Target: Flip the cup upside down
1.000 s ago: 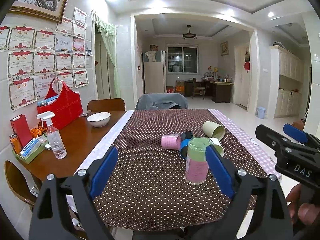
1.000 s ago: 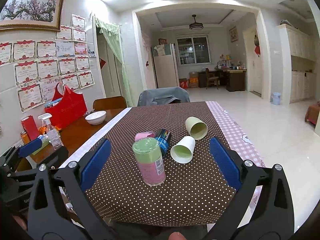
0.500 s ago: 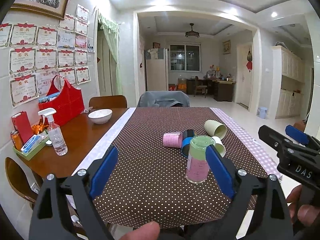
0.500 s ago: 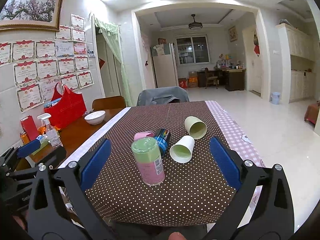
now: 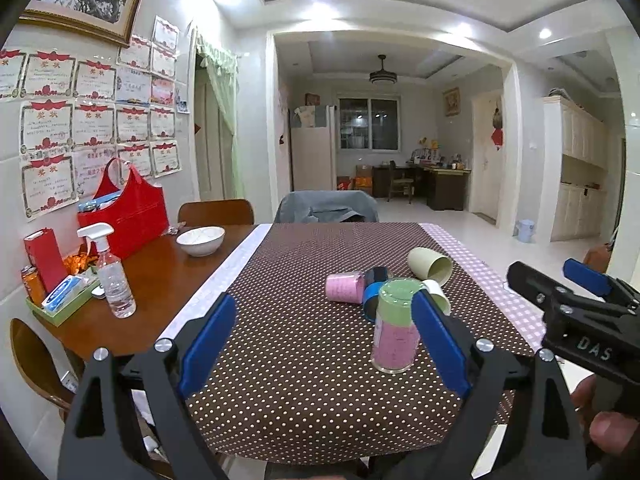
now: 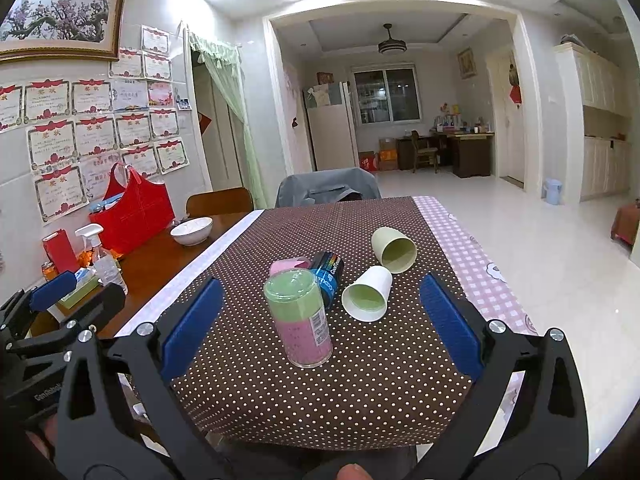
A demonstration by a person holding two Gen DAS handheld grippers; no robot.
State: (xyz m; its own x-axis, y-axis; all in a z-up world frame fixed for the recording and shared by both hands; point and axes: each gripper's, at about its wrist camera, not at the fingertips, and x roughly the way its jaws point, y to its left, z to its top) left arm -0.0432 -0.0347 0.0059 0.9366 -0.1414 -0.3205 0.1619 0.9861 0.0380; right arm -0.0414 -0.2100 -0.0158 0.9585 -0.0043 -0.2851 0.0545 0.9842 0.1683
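A green-and-pink cup (image 5: 394, 326) (image 6: 301, 318) stands mouth down on the dotted brown tablecloth (image 5: 304, 360). Behind it lie a pink cup (image 5: 344, 287), a blue-and-black cup (image 6: 330, 274), a white cup (image 6: 366, 294) and a pale green cup (image 6: 393, 250), all on their sides. My left gripper (image 5: 320, 340) is open and empty, short of the cups. My right gripper (image 6: 318, 322) is open and empty, with the standing cup seen between its blue pads but farther off. The right gripper also shows at the right of the left wrist view (image 5: 576, 304).
On the bare wood at the left stand a spray bottle (image 5: 112, 280), a white bowl (image 5: 200, 240), a red bag (image 5: 128, 212) and a small tray of items (image 5: 60, 300). Chairs stand at the far end (image 5: 328, 208) and left side (image 5: 28, 360).
Both grippers stay open and empty. The left wrist view has tilted up a little; the cups have not moved.
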